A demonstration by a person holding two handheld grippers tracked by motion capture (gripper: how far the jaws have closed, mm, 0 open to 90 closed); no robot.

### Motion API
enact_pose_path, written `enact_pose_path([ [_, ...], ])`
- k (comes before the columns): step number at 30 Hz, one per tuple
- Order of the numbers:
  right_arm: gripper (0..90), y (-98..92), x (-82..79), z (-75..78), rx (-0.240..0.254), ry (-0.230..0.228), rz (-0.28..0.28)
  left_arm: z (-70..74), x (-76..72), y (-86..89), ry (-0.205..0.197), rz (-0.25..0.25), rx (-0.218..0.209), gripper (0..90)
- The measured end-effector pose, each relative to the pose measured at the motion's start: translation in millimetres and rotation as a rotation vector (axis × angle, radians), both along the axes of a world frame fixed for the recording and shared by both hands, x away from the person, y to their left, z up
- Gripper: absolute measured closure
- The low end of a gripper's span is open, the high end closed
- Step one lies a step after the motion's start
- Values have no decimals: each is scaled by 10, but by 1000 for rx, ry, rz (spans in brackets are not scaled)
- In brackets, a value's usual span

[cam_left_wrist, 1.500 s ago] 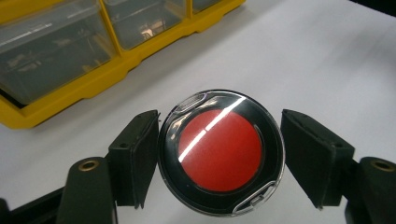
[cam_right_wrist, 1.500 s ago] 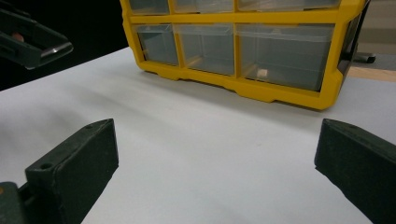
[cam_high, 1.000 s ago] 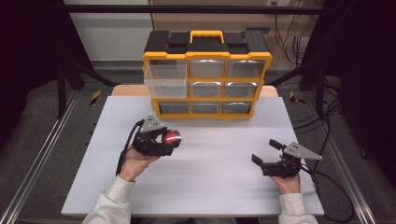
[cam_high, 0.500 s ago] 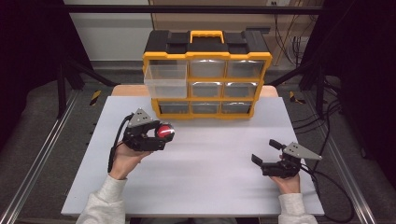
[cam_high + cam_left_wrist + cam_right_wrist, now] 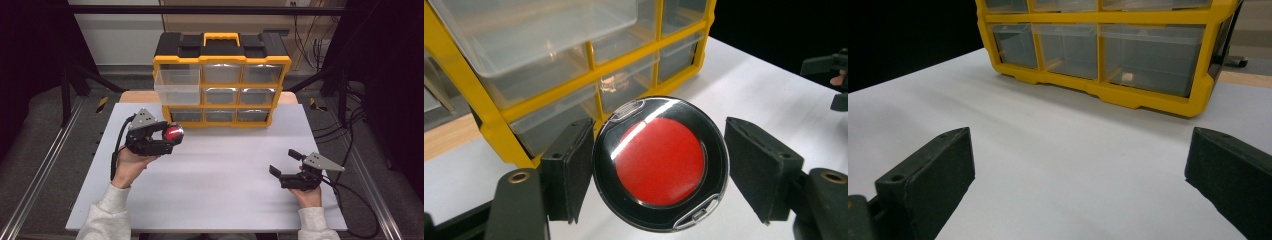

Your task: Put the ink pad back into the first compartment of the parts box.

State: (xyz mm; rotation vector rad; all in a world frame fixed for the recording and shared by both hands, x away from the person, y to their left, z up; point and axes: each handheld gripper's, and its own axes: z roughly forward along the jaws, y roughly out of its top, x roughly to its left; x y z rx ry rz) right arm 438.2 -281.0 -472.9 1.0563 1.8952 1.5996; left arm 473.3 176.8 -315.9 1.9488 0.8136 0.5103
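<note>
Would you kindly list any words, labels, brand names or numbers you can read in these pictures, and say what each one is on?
No readable text anywhere.
Red and black disc in the left gripper: two small silver rim tabs, no legible marks.
Yellow drawer organizer: no label or brand visible.
Right gripper, white table: unmarked.
</note>
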Motion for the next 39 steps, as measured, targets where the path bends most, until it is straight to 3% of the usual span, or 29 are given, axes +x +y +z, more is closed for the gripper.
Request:
enact_pose_path([
  [39, 2, -7, 0, 4, 3, 1, 2, 778, 167, -6, -84, 14, -35, 295],
])
